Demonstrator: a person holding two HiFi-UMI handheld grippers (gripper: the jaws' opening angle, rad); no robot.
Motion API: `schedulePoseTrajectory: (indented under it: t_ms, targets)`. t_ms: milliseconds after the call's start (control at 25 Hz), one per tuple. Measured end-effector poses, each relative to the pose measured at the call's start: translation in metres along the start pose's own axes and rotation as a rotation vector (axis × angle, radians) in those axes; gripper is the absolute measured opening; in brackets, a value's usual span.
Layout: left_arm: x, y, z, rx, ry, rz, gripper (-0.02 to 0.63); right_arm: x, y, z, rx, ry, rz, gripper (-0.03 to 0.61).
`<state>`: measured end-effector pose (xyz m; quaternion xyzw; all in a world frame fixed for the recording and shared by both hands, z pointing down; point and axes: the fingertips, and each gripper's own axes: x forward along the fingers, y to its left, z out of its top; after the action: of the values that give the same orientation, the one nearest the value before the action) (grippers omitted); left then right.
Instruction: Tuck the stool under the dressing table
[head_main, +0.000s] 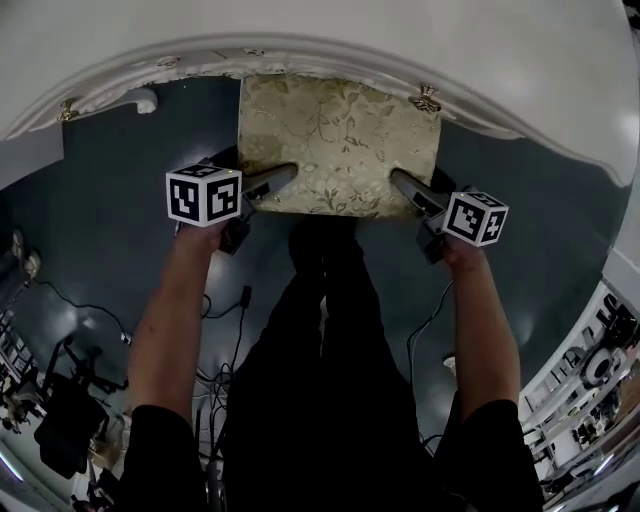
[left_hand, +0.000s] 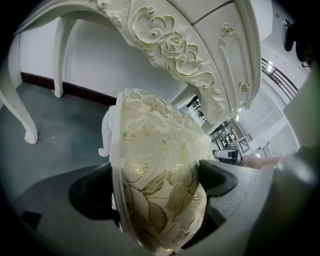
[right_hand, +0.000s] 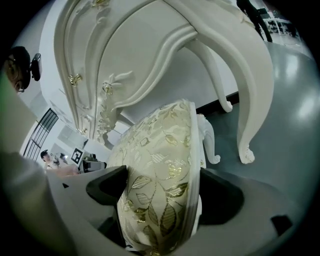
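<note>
Big white dressing table (head_main: 400, 40) curving across the top of the head view. Dark floor (head_main: 120, 160) below it and all around. Stool (head_main: 335, 140) with a gold leafy seat in the upper middle of the frame, far edge right at the table's front, most of the seat poking out toward the bottom of the frame. Seat a bit wider left to right than up and down.

Left claw (head_main: 272, 183) squeezed tight on the seat's lower left corner. Right claw (head_main: 412, 190) squeezed tight on the lower right corner. In each claw view, soft cushion pinched between the two jaws.

Both claws just as near, one on each side, with the stool straight ahead of them, up the frame. Gap under the table straight ahead too. Probably a straight push up the frame next, both sides together, to stop any turning.

Small gold handle (head_main: 427, 100) on the table, just above the seat's upper right corner.
</note>
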<state>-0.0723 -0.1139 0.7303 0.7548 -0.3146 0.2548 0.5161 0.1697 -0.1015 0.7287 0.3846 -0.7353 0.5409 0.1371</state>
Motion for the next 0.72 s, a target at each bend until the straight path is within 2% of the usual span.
schedulePoseTrajectory:
  t_ms: [160,520,720]
  targets:
    - [0.005,0.013,0.054,0.034,-0.029,0.014,0.514,0.024,-0.003,0.048,-0.010,-0.020,0.019,0.422]
    - [0.027,0.024,0.094,0.070,-0.079,0.012,0.517,0.040,-0.022,0.078,-0.001,-0.099,0.028,0.422]
    - [0.041,0.036,0.107,0.062,-0.101,-0.007,0.518,0.052,-0.034,0.088,0.002,-0.108,0.012,0.422]
